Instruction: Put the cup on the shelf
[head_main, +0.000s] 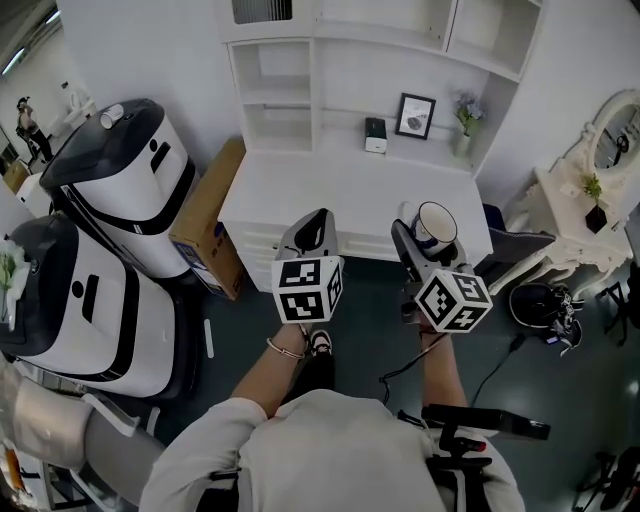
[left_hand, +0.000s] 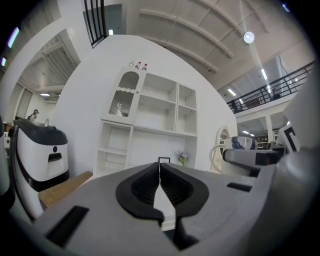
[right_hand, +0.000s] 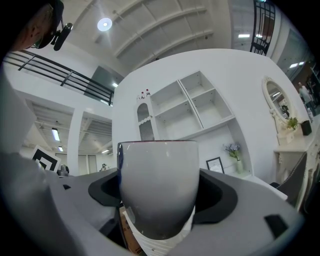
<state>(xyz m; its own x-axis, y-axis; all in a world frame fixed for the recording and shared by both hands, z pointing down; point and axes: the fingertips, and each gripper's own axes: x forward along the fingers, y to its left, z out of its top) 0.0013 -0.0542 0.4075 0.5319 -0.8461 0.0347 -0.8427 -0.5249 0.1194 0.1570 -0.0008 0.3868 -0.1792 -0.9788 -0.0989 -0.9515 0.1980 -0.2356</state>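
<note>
A white cup (right_hand: 157, 187) with a dark rim stands upright between the jaws of my right gripper (right_hand: 159, 197), which is shut on it. In the head view the cup (head_main: 435, 224) hangs over the front right of the white desk (head_main: 300, 195), held by the right gripper (head_main: 428, 245). The white shelf unit (head_main: 290, 90) rises behind the desk with bare compartments. My left gripper (head_main: 312, 232) is over the desk's front edge, shut with nothing between its jaws (left_hand: 160, 192).
On the desk's back stand a framed picture (head_main: 414, 115), a small dark box (head_main: 375, 134) and a vase of flowers (head_main: 464, 125). A cardboard box (head_main: 208, 225) and two white-and-black machines (head_main: 125, 180) stand at the left. A white dresser with mirror (head_main: 600, 180) stands at the right.
</note>
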